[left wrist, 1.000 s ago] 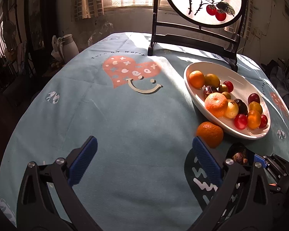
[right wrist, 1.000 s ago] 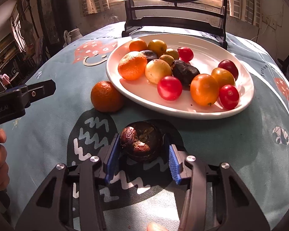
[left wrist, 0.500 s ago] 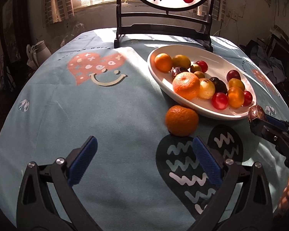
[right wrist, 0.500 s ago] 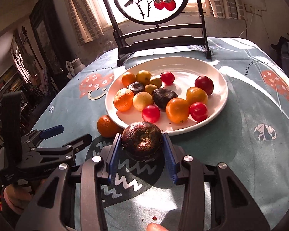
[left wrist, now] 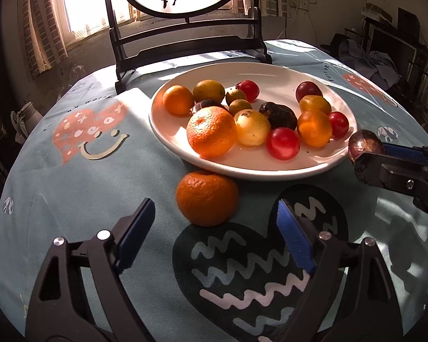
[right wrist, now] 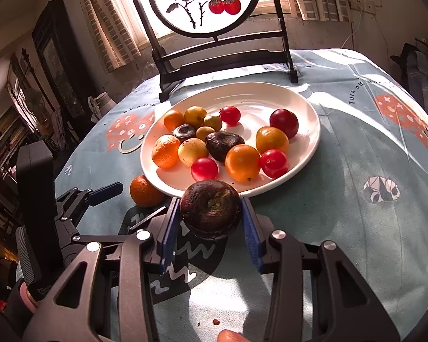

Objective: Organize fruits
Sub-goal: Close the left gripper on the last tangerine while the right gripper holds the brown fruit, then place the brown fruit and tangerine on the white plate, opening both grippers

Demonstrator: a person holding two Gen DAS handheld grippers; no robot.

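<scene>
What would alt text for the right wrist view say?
The right gripper holds a dark wrinkled fruit at the near rim of a white plate of small fruits. One orange lies on the tablecloth left of the plate, near the open left gripper.

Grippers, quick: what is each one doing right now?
Left gripper: open, empty, the loose orange ahead of it.
Right gripper: closed on a dark purple fruit.

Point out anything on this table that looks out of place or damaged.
One orange sits on the tablecloth just outside the white plate, apart from the other fruit. The dark fruit held in the right gripper looks wrinkled and blackened. Small red crumbs lie on the cloth nearby.
</scene>
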